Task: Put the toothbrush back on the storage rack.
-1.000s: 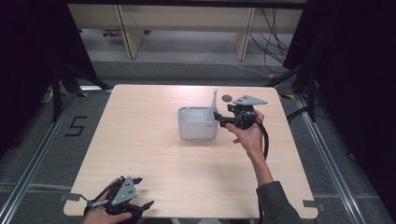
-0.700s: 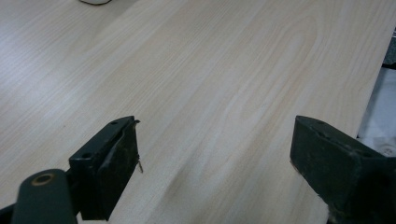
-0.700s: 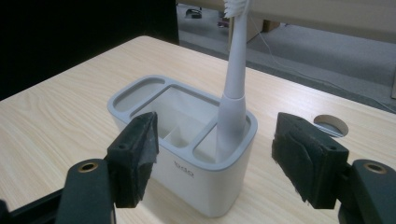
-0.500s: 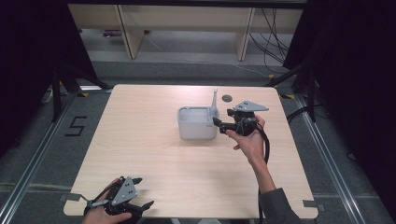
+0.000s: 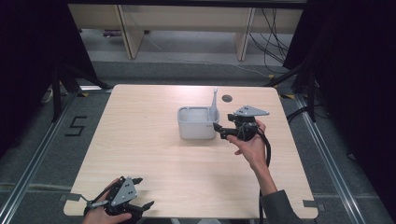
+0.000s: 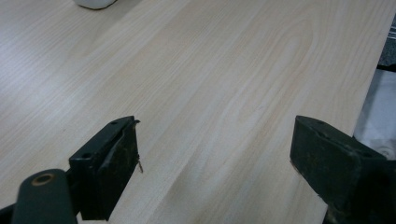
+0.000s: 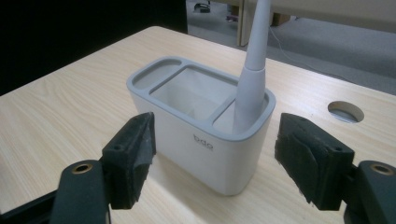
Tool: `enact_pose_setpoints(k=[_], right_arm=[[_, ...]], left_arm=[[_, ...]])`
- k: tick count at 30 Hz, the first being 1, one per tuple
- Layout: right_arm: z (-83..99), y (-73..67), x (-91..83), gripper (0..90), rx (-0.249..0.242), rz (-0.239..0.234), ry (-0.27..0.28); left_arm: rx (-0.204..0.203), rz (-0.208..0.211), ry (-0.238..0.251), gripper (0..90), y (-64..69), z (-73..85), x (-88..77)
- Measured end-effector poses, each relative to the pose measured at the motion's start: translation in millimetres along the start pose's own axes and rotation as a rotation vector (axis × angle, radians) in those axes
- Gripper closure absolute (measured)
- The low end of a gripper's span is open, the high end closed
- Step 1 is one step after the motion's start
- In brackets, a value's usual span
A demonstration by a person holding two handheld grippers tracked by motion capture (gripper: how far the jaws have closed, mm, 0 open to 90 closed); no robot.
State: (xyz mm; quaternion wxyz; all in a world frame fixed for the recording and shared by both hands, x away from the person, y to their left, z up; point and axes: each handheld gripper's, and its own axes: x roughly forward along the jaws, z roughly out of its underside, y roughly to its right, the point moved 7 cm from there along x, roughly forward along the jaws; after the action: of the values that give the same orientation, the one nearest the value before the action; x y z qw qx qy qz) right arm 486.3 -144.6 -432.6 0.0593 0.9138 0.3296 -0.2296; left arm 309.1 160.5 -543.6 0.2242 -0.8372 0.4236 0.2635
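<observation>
Jaws of your right gripper have just been opening, holding nothing; the holder (brush upright inside) sits just ahead. Your left gripper gapes over bare table.

The right gripper sits right of the frame's centre in the high view, held level with its jaws pointing left. The right hand grasps it from below, and the forearm runs down to the lower right edge. Its jaws have just been opening and stand wide apart, nothing pressed between the pads.

The left gripper rests at the lower left, in the left hand, jaws spread wide and pointing right.
</observation>
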Motion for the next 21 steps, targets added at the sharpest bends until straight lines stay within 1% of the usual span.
enact_pose_setpoints(k=[1, 2, 3, 4, 5, 6, 7, 8, 9, 10, 11, 12, 14, 15, 16, 17, 18, 20, 21], right_arm=[[1.1, -3.1, 1.0, 29.0, 0.017, -0.021, 0.007], [2.3, -2.9, -0.6, 28.9, 0.010, -0.012, -0.003], [4.0, -4.6, -1.2, 28.7, 0.022, -0.009, -0.006], [5.0, -5.1, -1.9, 28.5, 0.010, -0.019, -0.011], [6.1, -7.6, -2.2, 28.2, 0.029, -0.022, -0.006], [8.5, -7.5, -3.9, 27.6, 0.005, -0.014, -0.014], [9.6, -7.8, -4.3, 27.3, -0.001, -0.018, -0.020], [9.6, -7.8, -4.3, 27.3, -0.001, -0.018, -0.020], [12.8, -10.3, -5.7, 26.6, 0.013, -0.020, -0.033], [12.8, -10.3, -5.7, 26.6, 0.013, -0.020, -0.033], [12.9, -10.9, -4.4, 26.2, 0.002, -0.028, -0.022], [14.4, -12.5, -4.7, 25.6, 0.011, -0.030, -0.025], [16.2, -12.9, -4.6, 24.7, 0.003, -0.031, -0.026], [17.5, -13.7, -5.5, 24.2, 0.007, -0.032, -0.038], [18.5, -14.6, -5.1, 23.7, 0.006, -0.025, -0.034], [19.7, -16.7, -4.9, 23.7, 0.012, -0.033, -0.038], [20.6, -16.3, -5.1, 23.6, -0.001, -0.031, -0.039], [23.0, -18.9, -5.2, 23.2, 0.004, -0.036, -0.044], [23.8, -20.0, -4.8, 22.9, -0.008, -0.049, -0.049]], left_arm=[[0.001, -0.001, 0.007, 14.8, 0.0, -0.5, 0.0], [0.002, -0.010, 0.006, 14.8, -0.8, -0.6, -0.1], [0.004, -0.016, 0.008, 14.8, -1.2, -0.8, -0.2], [0.004, -0.015, 0.008, 14.8, -1.2, -0.6, -0.2], [0.002, -0.002, 0.003, 14.8, -0.6, -0.4, -0.5], [0.002, -0.007, 0.006, 14.8, -0.7, -0.5, -0.3], [0.013, -0.019, 0.000, 14.8, -1.9, -0.3, -0.7], [0.009, -0.019, 0.005, 14.8, -1.4, -0.8, -0.7], [0.003, -0.011, 0.010, 14.8, -0.3, -1.1, -0.5], [0.003, -0.011, 0.010, 14.8, -0.3, -1.1, -0.5], [0.016, -0.019, -0.001, 14.8, -2.0, -0.4, -0.8], [0.015, -0.023, 0.000, 14.8, -2.3, -0.5, -0.8], [0.016, -0.020, 0.000, 14.8, -2.1, -0.4, -0.9], [0.016, -0.019, -0.001, 14.8, -2.0, -0.4, -0.8], [0.003, -0.021, 0.001, 14.8, -1.5, -0.2, -0.4], [0.007, -0.024, 0.000, 14.8, -2.0, -0.3, -0.6], [0.007, -0.023, 0.000, 14.8, -1.8, -0.2, -0.7], [0.014, -0.019, 0.000, 14.8, -1.8, -0.4, -0.8], [0.014, -0.020, 0.000, 14.8, -1.9, -0.4, -0.8]])
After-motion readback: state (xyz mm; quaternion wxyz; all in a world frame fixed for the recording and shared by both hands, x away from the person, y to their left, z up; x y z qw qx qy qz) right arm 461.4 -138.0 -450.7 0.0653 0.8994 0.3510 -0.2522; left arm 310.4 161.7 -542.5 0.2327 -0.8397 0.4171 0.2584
